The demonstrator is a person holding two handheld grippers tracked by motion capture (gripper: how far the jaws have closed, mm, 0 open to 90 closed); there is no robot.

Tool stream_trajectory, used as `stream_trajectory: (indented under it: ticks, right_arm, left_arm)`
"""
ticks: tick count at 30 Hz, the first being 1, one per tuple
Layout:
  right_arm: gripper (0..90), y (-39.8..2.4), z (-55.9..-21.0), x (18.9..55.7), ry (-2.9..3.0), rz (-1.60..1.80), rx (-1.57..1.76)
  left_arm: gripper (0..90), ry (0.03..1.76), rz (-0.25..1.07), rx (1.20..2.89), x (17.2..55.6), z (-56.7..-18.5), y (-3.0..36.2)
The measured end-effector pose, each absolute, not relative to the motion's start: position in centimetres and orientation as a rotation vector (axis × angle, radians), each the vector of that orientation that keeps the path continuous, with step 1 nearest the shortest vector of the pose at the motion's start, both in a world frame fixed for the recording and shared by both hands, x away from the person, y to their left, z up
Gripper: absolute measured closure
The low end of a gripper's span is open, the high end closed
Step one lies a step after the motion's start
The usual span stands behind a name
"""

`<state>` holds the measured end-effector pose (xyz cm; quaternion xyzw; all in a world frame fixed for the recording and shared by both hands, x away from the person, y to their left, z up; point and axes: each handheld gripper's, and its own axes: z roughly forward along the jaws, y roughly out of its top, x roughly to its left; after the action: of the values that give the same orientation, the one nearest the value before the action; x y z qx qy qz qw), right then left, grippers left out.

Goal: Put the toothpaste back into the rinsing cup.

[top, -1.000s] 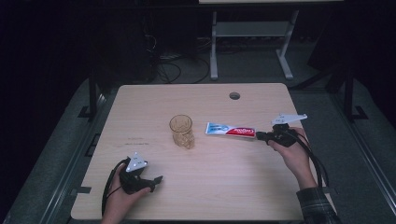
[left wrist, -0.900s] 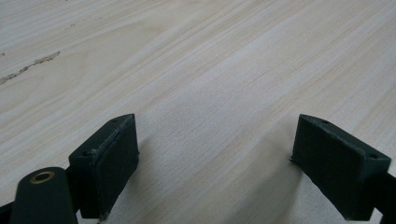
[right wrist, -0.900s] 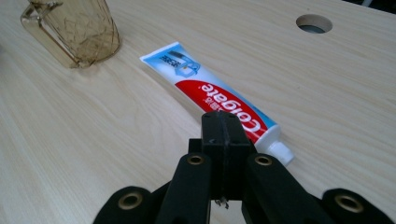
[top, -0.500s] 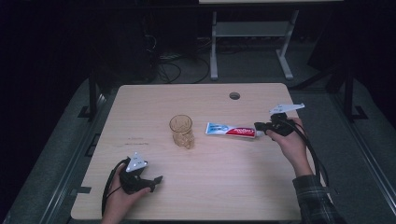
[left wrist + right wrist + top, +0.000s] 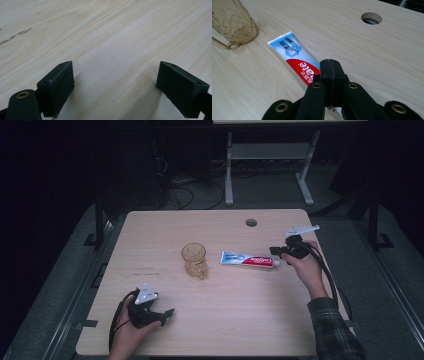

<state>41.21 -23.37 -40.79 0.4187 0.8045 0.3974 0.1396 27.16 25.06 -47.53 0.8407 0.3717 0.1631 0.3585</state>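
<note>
A red, white and blue toothpaste tube (image 5: 247,259) lies flat on the wooden table (image 5: 225,325), right of an upright amber glass (image 5: 194,260). My right gripper (image 5: 275,251) sits at the tube's right end, pointing left along it. In the right gripper view its jaws (image 5: 330,66) are shut together with nothing between them, just above the tube (image 5: 294,56), and the glass (image 5: 232,25) stands beyond. My left gripper (image 5: 167,312) rests near the front left of the table. Its jaws (image 5: 115,87) stand wide open over bare wood.
A round cable hole (image 5: 251,223) is in the tabletop at the back right, behind the tube. A metal desk frame (image 5: 265,165) stands on the dark floor beyond the table. Cables trail from both grippers toward the near edge.
My right hand has moved away from the person, toward the far side of the table, and its shut jaws now sit at the tube's right end. The tube, the glass and the left gripper have not moved.
</note>
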Motion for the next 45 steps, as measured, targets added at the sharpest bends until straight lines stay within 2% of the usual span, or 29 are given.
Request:
stream_trajectory:
  ticks: [24, 45]
  right_arm:
    - [89.9, -23.2, -44.5, 43.8, 2.346, 1.063, 1.314]
    - [89.8, -22.9, -44.3, 43.4, 2.381, 1.026, 1.288]
  left_arm:
    - [13.3, 0.956, 0.419, 2.169, 27.1, -47.5, 25.1]
    - [13.3, 0.956, 0.419, 2.169, 27.1, -47.5, 25.0]
